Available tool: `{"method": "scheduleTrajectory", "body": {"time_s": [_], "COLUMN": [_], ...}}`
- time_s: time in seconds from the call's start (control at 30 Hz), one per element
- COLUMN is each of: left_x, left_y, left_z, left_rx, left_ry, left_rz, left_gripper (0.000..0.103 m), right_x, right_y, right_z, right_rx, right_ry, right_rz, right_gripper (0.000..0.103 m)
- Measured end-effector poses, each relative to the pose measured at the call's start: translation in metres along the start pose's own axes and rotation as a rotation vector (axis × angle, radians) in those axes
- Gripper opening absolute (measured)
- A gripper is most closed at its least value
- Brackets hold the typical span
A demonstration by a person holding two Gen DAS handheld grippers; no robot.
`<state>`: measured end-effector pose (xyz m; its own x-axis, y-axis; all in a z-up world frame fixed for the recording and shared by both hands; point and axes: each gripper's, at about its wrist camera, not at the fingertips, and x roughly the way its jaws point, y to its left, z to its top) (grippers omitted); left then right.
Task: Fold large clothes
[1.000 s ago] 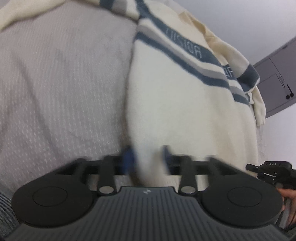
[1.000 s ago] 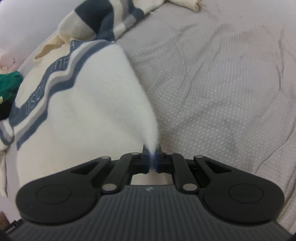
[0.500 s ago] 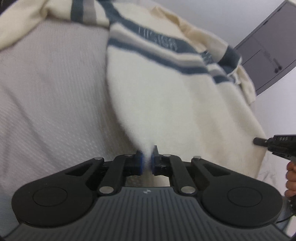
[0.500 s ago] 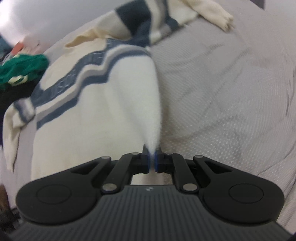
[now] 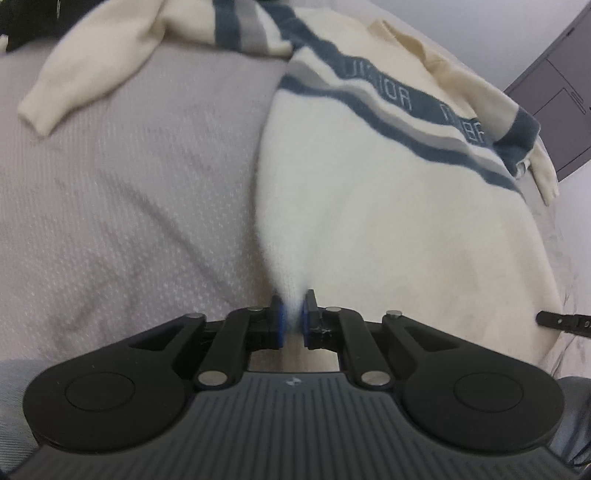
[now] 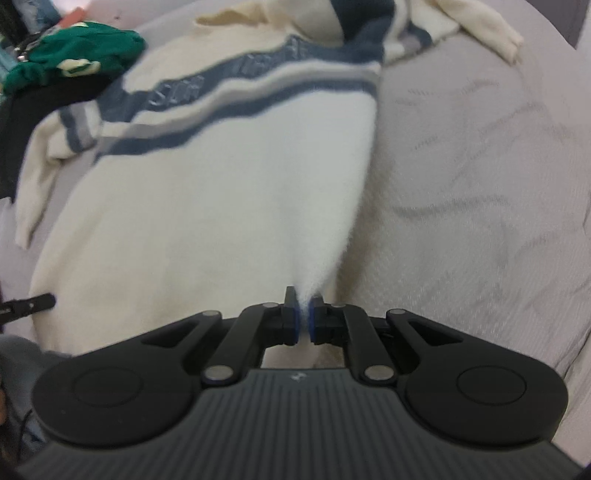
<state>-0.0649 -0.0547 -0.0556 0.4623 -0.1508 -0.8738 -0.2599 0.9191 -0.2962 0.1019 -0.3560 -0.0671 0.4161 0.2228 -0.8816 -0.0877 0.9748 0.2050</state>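
On grey bedspread (image 5: 122, 206): cream sweater (image 5: 388, 206) hem corners pinched between left gripper (image 5: 292, 324), right gripper (image 6: 303, 320) jaws.

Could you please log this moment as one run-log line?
left tool: shut on sweater hem | right tool: shut on hem | sweater: on bed

You look down on a bed (image 5: 129, 192) under a creased, pale grey dotted cover. At two o'clock a dark grey cabinet (image 5: 557, 96) stands against a plain white wall (image 5: 480, 33); the light is soft and even.
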Motion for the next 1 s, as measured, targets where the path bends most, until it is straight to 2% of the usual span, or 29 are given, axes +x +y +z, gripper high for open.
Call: {"method": "scheduleTrajectory", "body": {"time_s": [0.03, 0.1, 0.13, 0.17, 0.2, 0.27, 0.33, 0.47, 0.63, 0.73, 1.0], "left_x": [0.000, 0.000, -0.003, -0.007, -0.014, -0.020, -0.027, -0.040, -0.060, -0.065, -0.061], "left_y": [0.001, 0.003, 0.004, 0.004, 0.008, 0.002, -0.007, -0.031, -0.061, -0.081, -0.118], "left_z": [0.000, 0.003, 0.005, 0.006, 0.003, 0.005, 0.006, 0.009, 0.017, 0.023, 0.030], "left_rx": [-0.005, -0.017, -0.024, -0.023, -0.016, -0.005, 0.016, 0.069, 0.117, 0.146, 0.227], "left_ry": [0.001, 0.004, -0.008, -0.035, -0.057, -0.089, -0.135, -0.250, -0.360, -0.398, -0.468], "left_rz": [0.003, -0.004, -0.018, -0.019, -0.016, -0.020, -0.027, -0.007, -0.055, -0.094, -0.120], "left_gripper": [0.020, 0.048, 0.065, 0.068, 0.068, 0.068, 0.068, 0.068, 0.068, 0.068, 0.068], "right_x": [0.001, 0.000, -0.003, -0.005, -0.007, -0.014, -0.021, -0.033, -0.048, -0.056, -0.064], "right_y": [-0.003, -0.006, -0.003, -0.003, 0.001, 0.005, 0.008, 0.019, 0.032, 0.040, 0.056], "right_z": [0.001, 0.003, 0.001, 0.002, 0.000, -0.001, -0.001, 0.000, 0.003, 0.008, 0.017], "right_rx": [0.016, 0.033, 0.039, 0.037, 0.027, 0.017, 0.020, 0.021, -0.024, -0.057, -0.124], "right_ry": [0.002, 0.000, 0.001, 0.000, -0.007, -0.031, -0.062, -0.149, -0.312, -0.399, -0.571], "right_rz": [0.002, 0.005, 0.001, 0.009, 0.018, 0.016, 0.030, 0.058, 0.065, 0.077, 0.109], "right_gripper": [0.011, 0.013, 0.020, 0.022, 0.023, 0.033, 0.051, 0.052, 0.051, 0.051, 0.051]}}
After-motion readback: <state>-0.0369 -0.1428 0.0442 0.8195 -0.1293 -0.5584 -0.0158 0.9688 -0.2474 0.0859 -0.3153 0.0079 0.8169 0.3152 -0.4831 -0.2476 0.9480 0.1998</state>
